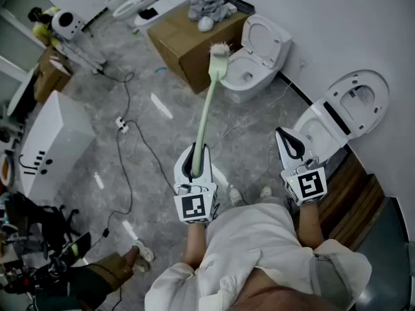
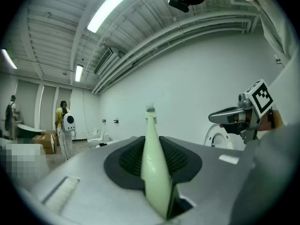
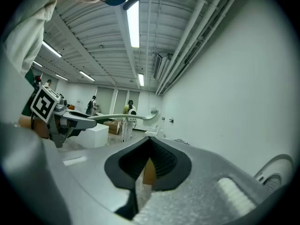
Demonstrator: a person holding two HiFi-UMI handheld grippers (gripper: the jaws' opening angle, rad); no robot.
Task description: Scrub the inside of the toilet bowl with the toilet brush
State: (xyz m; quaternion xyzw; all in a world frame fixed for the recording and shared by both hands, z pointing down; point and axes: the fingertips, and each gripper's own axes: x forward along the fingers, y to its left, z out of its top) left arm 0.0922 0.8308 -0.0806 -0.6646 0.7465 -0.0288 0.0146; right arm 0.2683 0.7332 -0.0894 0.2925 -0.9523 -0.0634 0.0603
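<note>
Ahead of you, a large brown cardboard box [image 1: 188, 47] stands on the grey stone-patterned floor [image 1: 162, 154], with a crumpled grey cloth [image 1: 211, 6] on top. To your left is a white cabinet [image 1: 52, 141]. Black cables [image 1: 117, 151] trail across the floor past a white power strip [image 1: 121, 124]. At far left, a person in yellow [image 1: 44, 18] stands near a smaller cardboard box [image 1: 52, 73].

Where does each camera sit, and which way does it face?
Head view: on the person's head, looking steeply down at floor, toilets, forearms, left gripper and right gripper.
Left gripper view: on that gripper, along fingers shut on the toilet brush.
Right gripper view: on that gripper, along its empty shut fingers.
All three show the brush.
</note>
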